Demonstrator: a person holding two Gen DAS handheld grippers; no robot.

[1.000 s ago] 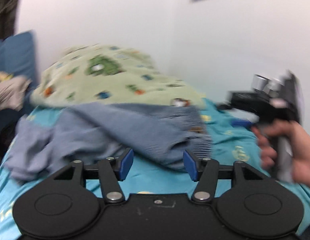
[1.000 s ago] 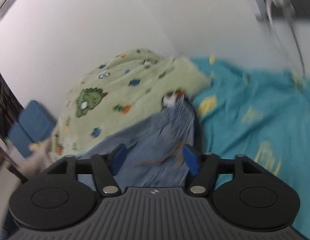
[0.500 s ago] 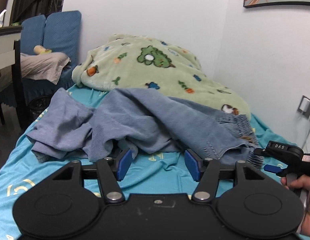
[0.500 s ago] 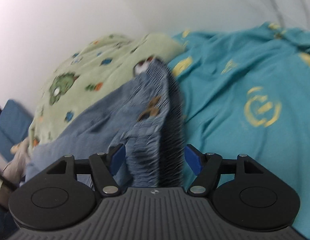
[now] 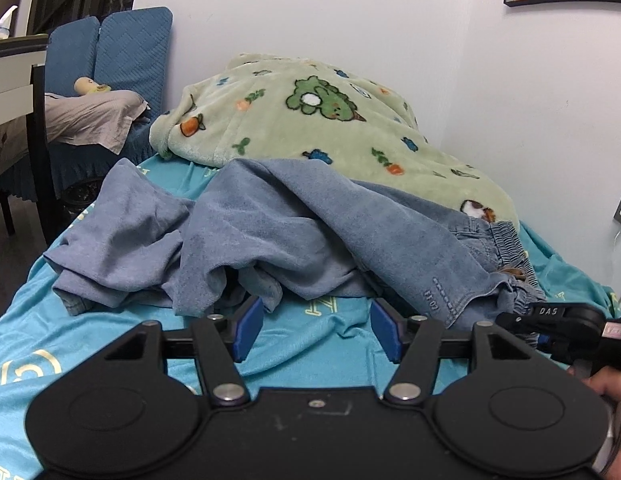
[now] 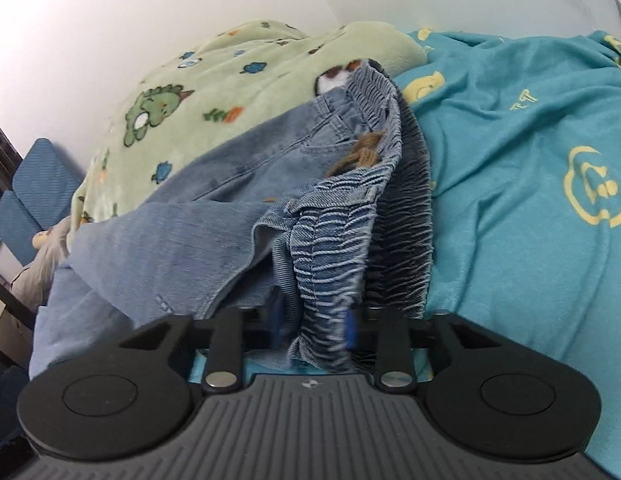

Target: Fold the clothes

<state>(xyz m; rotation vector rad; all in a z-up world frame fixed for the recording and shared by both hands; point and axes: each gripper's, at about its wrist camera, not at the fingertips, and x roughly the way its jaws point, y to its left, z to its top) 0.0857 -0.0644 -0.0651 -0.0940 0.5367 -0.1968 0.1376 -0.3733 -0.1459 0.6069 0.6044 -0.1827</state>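
Crumpled blue jeans (image 5: 310,232) lie across the teal bed sheet (image 5: 110,340), their legs bunched to the left. My left gripper (image 5: 315,332) is open just short of the near folds, with nothing between its blue pads. In the right wrist view my right gripper (image 6: 313,322) has closed on the elastic waistband (image 6: 334,232) of the jeans (image 6: 190,216), and the ribbed denim fills the gap between its fingers. The left wrist view shows the right gripper (image 5: 522,318) at the waistband end, held by a hand (image 5: 602,384).
A green cartoon-print blanket (image 5: 310,128) is heaped behind the jeans against the white wall. A blue padded chair (image 5: 126,48) with a grey cloth (image 5: 90,116) and a table edge (image 5: 14,64) stand at the left. Bare teal sheet (image 6: 530,160) spreads to the right.
My right gripper has moved down onto the waistband and its fingers have narrowed around it. My left gripper has steadied near the jeans and stays open.
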